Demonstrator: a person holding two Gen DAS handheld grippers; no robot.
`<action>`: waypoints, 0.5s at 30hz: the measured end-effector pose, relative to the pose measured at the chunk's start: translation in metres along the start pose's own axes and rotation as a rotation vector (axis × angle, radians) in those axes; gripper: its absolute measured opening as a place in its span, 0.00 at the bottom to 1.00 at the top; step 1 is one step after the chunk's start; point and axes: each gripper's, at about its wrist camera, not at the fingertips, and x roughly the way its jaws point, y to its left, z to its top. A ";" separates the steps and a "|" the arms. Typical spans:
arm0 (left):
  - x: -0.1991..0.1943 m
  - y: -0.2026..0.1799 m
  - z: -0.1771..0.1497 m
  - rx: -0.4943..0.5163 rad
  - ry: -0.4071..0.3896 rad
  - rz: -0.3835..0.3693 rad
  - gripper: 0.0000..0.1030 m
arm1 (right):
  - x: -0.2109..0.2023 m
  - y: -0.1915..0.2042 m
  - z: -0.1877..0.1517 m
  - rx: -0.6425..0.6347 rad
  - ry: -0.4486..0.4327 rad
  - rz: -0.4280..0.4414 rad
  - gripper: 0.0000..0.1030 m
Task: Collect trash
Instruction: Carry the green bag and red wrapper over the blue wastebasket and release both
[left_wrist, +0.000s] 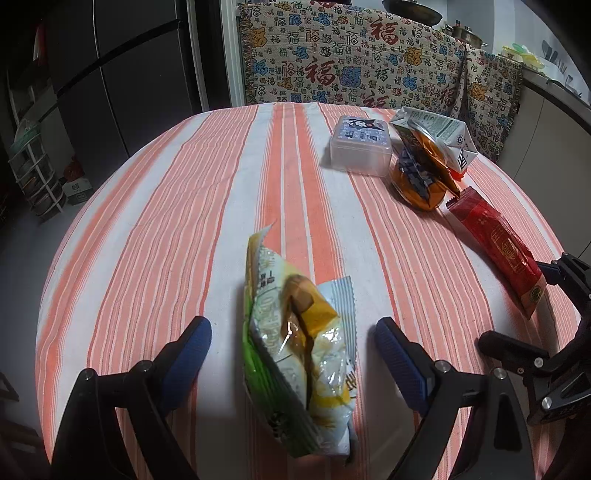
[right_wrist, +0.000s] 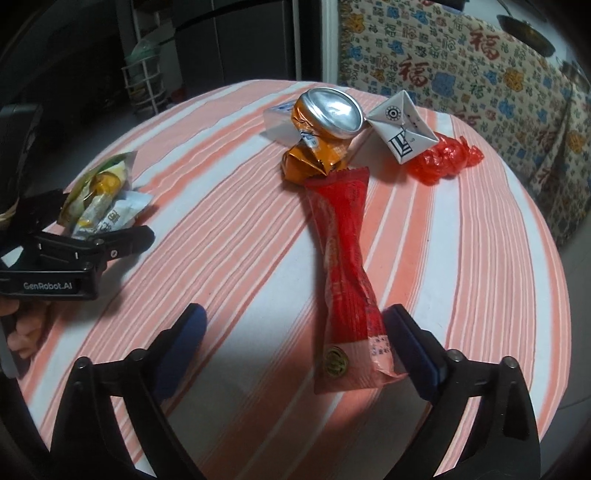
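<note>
A green and white snack bag (left_wrist: 295, 350) lies on the striped tablecloth (left_wrist: 184, 221) between the wide-open fingers of my left gripper (left_wrist: 293, 332). A long red wrapper (right_wrist: 345, 280) lies between the open fingers of my right gripper (right_wrist: 295, 325), near the right finger. Neither gripper grips anything. Beyond the red wrapper lie a crushed orange can (right_wrist: 321, 136), a flattened white carton (right_wrist: 400, 127) and a crumpled red plastic bag (right_wrist: 443, 160). The left view also shows the can (left_wrist: 421, 173), the carton (left_wrist: 439, 136), the red wrapper (left_wrist: 498, 247) and the right gripper (left_wrist: 517, 306).
A clear plastic box (left_wrist: 360, 146) with a printed lid stands at the back of the table. A chair draped with a patterned cloth (left_wrist: 351, 55) stands behind the table. A dark fridge (left_wrist: 122, 74) and a white rack (left_wrist: 33, 166) are at the left.
</note>
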 end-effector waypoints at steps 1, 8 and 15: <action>0.000 0.000 0.000 -0.001 0.000 -0.001 0.90 | 0.000 0.000 0.000 -0.004 0.001 -0.004 0.99; -0.017 0.020 -0.010 0.076 0.035 -0.124 0.90 | -0.013 -0.021 0.007 0.033 0.040 0.101 0.89; -0.031 0.030 -0.009 0.025 0.036 -0.191 0.88 | -0.028 -0.032 0.026 0.049 0.026 0.177 0.80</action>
